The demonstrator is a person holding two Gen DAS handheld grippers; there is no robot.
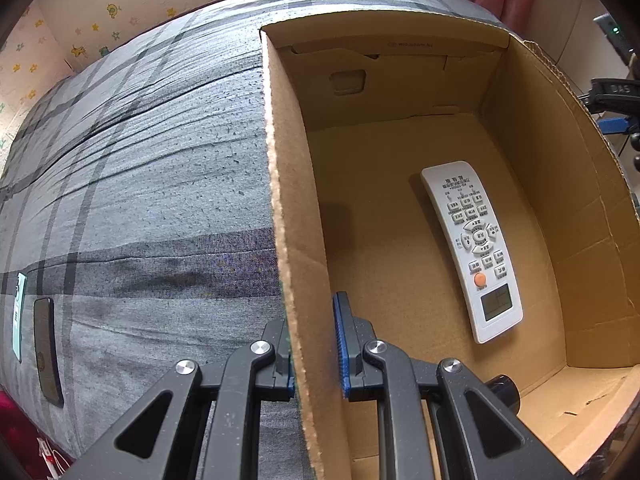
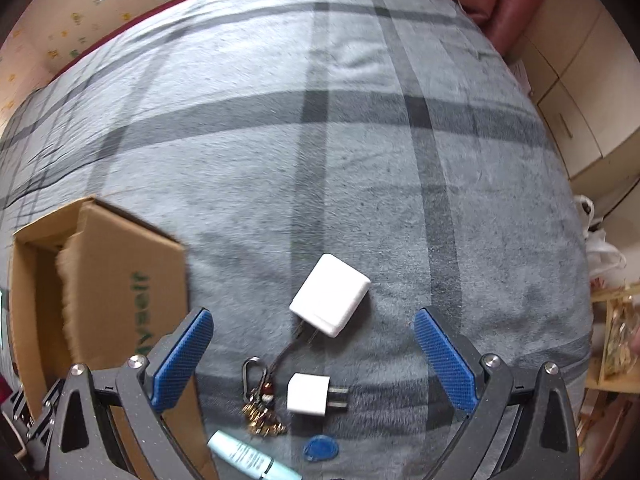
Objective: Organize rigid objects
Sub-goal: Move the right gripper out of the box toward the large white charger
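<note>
A: Left wrist view first. What's the left gripper (image 1: 316,344) doing?

B: It's clenched on the left wall of the cardboard box (image 1: 284,208), one pad inside, one outside. A white remote (image 1: 472,252) lies flat on the box floor. Two phones (image 1: 48,356) are cut off at the frame's left edge.

A: And the right wrist view?

B: The right gripper (image 2: 314,354) is spread wide, holding nothing, over the grey blanket (image 2: 360,140). A large white charger (image 2: 330,294), a small plug (image 2: 308,394) and keys (image 2: 260,404) sit between its fingers; a tube (image 2: 252,458) is partly cropped below.
</note>
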